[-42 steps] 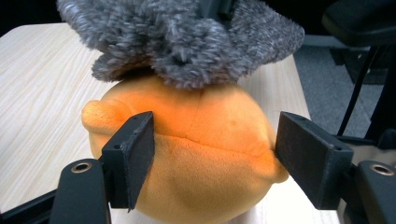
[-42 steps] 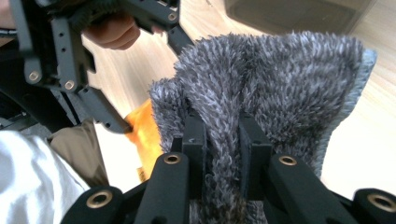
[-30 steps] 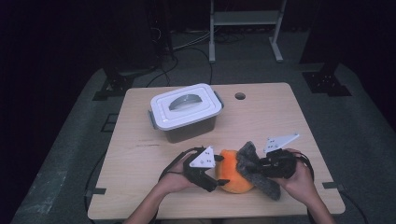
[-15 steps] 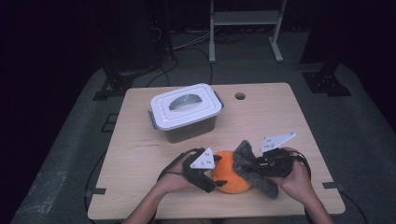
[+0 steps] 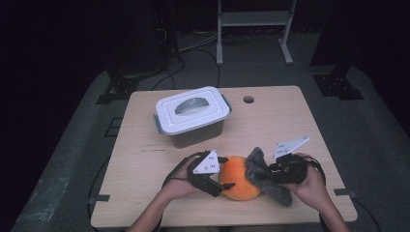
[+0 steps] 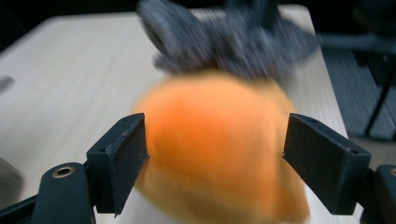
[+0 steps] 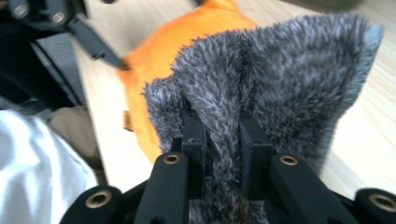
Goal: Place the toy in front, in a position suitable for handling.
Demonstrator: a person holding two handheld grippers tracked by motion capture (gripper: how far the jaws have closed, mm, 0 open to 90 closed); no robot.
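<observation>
At lower centre, the right gripper (image 7: 223, 135) pinches the plush toy's grey fur (image 7: 280, 74), steadying it; the left gripper (image 6: 215, 154) straddles its orange body (image 6: 219, 154), jaws spread, not pressing.

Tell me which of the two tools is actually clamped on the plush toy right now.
The right tool: its jaws pinch the toy's grey furry part. The left tool only brackets the orange body, jaws apart.

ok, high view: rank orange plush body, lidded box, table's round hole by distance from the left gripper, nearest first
From the left gripper:
1. orange plush body, right at the jaws, front of the table.
2. lidded box, behind the gripper, mid-table.
3. round hole, near the far edge, beyond the box.
</observation>
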